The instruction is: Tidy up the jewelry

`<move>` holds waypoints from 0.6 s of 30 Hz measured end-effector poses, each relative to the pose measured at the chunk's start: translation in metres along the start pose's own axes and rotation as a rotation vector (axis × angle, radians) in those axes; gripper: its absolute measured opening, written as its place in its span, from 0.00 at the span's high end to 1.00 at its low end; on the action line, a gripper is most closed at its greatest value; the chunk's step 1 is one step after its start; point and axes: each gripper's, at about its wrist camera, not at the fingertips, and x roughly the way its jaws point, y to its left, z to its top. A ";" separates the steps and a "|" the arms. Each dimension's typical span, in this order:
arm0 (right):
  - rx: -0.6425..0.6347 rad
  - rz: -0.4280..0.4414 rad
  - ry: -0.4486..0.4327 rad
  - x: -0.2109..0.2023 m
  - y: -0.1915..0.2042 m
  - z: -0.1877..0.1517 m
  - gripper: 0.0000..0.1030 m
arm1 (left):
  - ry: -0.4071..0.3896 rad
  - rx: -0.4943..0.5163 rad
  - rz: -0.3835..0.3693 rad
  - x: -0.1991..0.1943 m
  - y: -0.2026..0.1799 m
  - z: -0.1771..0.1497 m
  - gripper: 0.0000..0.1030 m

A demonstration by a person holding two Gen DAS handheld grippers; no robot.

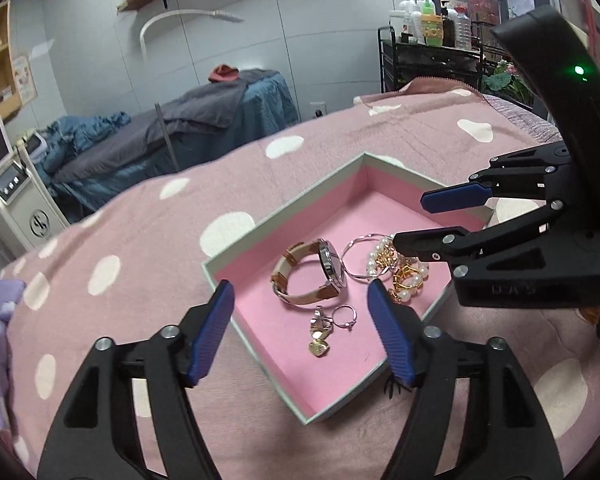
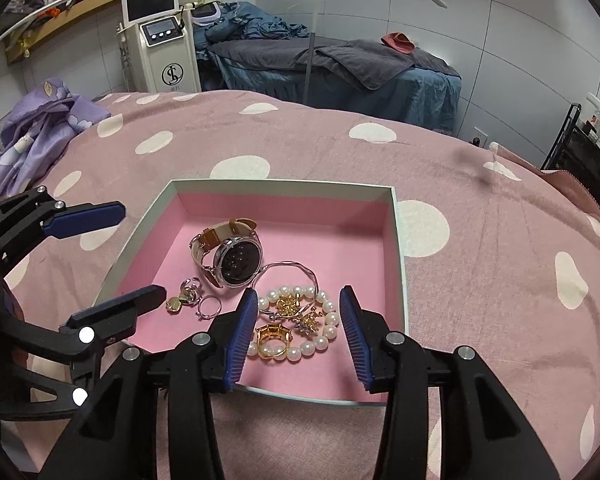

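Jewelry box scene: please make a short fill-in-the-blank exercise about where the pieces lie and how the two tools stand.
1. The inside of the box is lined in the colour ____.
2. The gold ring lies within the loop of the ____ bracelet.
3. The watch has a ____ dial.
4. Both the left tool and the right tool have their jaws ____ and hold nothing.

Missing words: pink; pearl; dark; open

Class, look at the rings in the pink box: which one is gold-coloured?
The chunky gold ring, lying against the pearl bracelet between the right gripper's fingers. The plain ring beside the heart charm is thin and silver.
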 end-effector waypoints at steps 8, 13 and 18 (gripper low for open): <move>0.058 0.002 -0.097 -0.038 -0.001 -0.008 0.23 | -0.094 -0.073 0.032 -0.045 0.008 -0.008 0.13; 0.101 -0.022 -0.198 -0.072 0.000 -0.021 0.08 | -0.155 -0.166 0.009 -0.074 0.012 -0.021 0.12; 0.123 -0.039 -0.288 -0.101 0.003 -0.042 0.07 | -0.212 -0.207 0.037 -0.098 0.005 -0.038 0.08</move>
